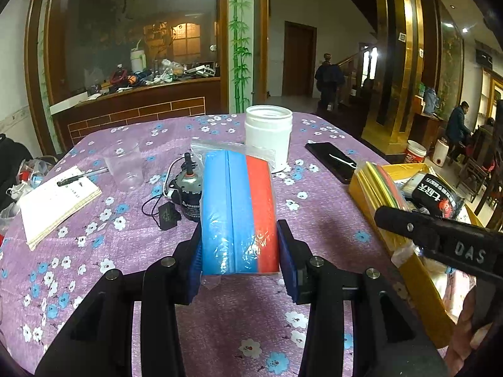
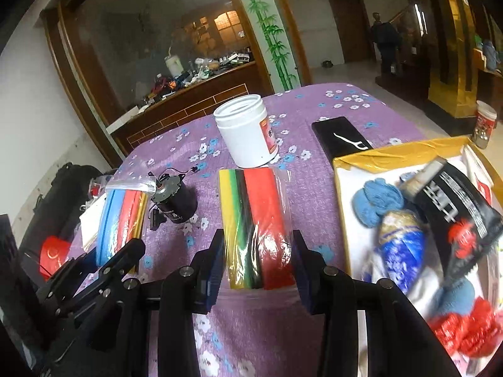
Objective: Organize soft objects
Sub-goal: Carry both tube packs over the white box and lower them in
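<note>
both glossy bagged foam packs (image 1: 240,213) (image 2: 256,229) sit squeezed between gripper pads

1. The left wrist view looks forward and downward along its own fingers, close over the purple floral tablecloth (image 1: 103,220).
2. The right wrist view does likewise from further right, tilted.
3. Both share the far white jar (image 1: 268,138) (image 2: 246,132), black phone (image 1: 330,160) (image 2: 341,133) and cardboard box (image 1: 408,270) (image 2: 389,154) at right.
</note>
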A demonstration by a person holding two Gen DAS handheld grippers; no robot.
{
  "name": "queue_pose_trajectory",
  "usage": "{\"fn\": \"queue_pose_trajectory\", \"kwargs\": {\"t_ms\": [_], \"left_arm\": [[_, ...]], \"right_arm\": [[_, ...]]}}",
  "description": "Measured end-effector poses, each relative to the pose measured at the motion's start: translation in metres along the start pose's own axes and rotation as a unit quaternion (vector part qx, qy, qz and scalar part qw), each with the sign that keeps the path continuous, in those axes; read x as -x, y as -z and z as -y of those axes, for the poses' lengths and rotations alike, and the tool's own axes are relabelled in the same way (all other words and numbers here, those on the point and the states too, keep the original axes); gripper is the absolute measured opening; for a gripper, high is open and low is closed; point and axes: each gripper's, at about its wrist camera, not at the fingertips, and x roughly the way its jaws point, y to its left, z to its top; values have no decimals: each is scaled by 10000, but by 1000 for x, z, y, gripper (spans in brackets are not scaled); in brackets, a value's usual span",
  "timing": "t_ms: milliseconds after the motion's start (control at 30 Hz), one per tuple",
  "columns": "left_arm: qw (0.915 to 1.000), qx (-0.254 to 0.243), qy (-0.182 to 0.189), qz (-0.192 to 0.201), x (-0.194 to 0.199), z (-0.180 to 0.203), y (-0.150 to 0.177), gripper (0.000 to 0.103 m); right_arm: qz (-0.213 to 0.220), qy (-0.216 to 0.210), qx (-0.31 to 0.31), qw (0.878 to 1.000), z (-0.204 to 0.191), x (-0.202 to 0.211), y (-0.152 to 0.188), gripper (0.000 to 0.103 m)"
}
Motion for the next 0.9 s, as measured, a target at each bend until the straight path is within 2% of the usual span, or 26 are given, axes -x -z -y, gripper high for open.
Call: {"fn": "queue_pose_trajectory", "kwargs": {"t_ms": [433, 900], "left_arm": [[9998, -221, 9, -21, 7, 19, 3, 39], [9973, -406, 599, -126, 28, 69, 6, 39]], "right_arm": [[104, -187, -26, 9998, 10, 39, 12, 41], [270, -197, -419, 9986, 57, 75, 18, 41]]}}
